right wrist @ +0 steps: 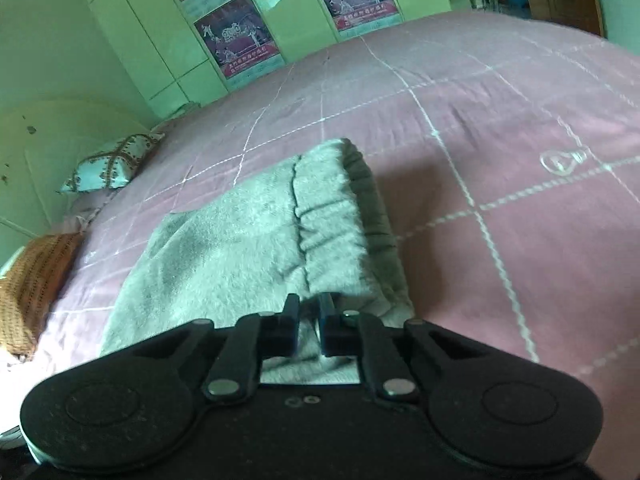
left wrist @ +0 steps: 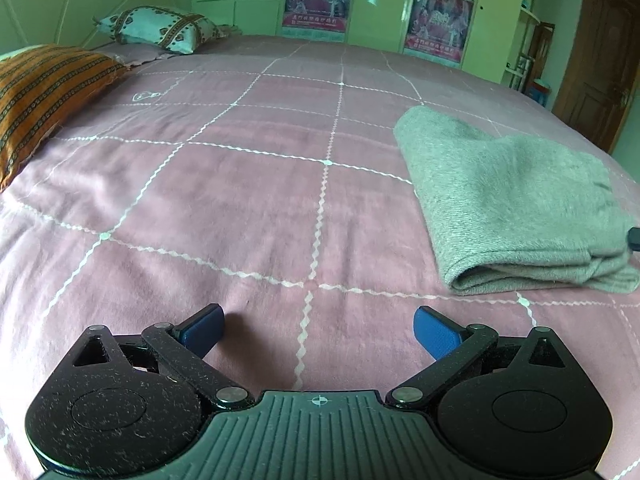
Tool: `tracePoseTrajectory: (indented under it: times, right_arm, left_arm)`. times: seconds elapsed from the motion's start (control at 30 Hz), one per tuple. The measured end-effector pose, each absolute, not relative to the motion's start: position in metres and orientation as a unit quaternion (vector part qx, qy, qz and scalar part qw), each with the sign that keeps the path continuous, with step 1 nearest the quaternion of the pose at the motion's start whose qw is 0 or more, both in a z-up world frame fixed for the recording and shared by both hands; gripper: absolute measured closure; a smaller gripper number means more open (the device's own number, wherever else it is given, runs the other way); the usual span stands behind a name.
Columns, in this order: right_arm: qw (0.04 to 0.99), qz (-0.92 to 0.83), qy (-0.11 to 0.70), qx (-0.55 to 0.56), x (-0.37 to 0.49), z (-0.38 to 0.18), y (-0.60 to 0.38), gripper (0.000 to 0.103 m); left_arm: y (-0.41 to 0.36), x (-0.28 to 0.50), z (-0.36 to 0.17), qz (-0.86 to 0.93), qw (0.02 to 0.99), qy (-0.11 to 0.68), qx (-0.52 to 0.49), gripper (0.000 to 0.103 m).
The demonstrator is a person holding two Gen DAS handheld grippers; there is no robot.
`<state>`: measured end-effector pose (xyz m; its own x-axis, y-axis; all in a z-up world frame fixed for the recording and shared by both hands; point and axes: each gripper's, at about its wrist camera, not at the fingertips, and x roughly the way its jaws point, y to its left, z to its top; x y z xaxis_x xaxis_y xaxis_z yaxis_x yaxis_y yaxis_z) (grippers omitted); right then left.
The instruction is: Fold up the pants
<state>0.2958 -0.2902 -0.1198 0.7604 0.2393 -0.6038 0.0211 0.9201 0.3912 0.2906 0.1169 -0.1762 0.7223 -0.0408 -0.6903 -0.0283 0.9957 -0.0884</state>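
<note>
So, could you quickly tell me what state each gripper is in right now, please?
Left gripper: open, holding nothing, above the pink checked bedspread.
Right gripper: closed on the folded grey fleece pants.

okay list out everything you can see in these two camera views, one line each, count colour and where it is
pants: one, grey, folded into a stack on the right side of the bed
bedspread: one, pink with a white grid, covering the bed
orange pillow: one, orange striped, far left edge of the bed
white pillow: one, pale with brown pattern, at the far end
posters: several, purple and pink, on pale wardrobe doors
door: one, brown wood, far right
left gripper: one, black with blue pads, open over bare bedspread
right gripper: one, black, shut on the pants' edge
</note>
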Motion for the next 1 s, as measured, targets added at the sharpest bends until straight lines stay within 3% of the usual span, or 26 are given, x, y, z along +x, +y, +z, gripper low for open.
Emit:
tracePoseTrajectory:
  times: [0.07,0.13,0.23,0.3,0.37,0.57,0.67,0.77,0.83,1.0]
  right_arm:
    - [0.924,0.048,0.339,0.173,0.283,-0.113,-0.295,0.073]
    - [0.931,0.05,0.309,0.186,0.27,-0.104,-0.305,0.073]
    - [0.931,0.058,0.293,0.211,0.267,-0.096,-0.316,0.064]
    - [0.916,0.065,0.289,0.27,0.273,-0.098,-0.333,0.043]
    - [0.903,0.055,0.283,0.319,0.277,-0.105,-0.348,0.036]
    - [0.905,0.06,0.307,0.288,0.298,-0.107,-0.339,0.037]
    - [0.877,0.061,0.327,0.346,0.309,-0.126,-0.349,0.039]
    - [0.898,0.056,0.281,0.334,0.297,-0.12,-0.35,0.04]
    - [0.907,0.075,0.261,0.321,0.301,-0.112,-0.345,0.046]
    - [0.9,0.136,0.262,0.323,0.333,-0.104,-0.325,0.053]
  left_arm:
    - [0.117,0.29,-0.177,-0.006,0.927,0.373,-0.045,0.003]
    - [0.118,0.291,-0.176,-0.005,0.927,0.372,-0.05,0.003]
    - [0.119,0.298,-0.168,-0.015,0.926,0.37,-0.079,0.002]
    - [0.12,0.304,-0.159,-0.022,0.929,0.356,-0.098,0.003]
    - [0.122,0.312,-0.151,-0.03,0.93,0.349,-0.117,0.002]
    - [0.115,0.355,-0.15,-0.088,0.907,0.365,-0.191,0.002]
    - [0.107,0.37,-0.151,-0.096,0.903,0.37,-0.196,0.002]
    - [0.102,0.379,-0.157,-0.097,0.903,0.372,-0.191,0.002]
    - [0.101,0.384,-0.159,-0.089,0.905,0.371,-0.19,0.002]
    - [0.092,0.414,-0.147,-0.082,0.913,0.35,-0.192,0.002]
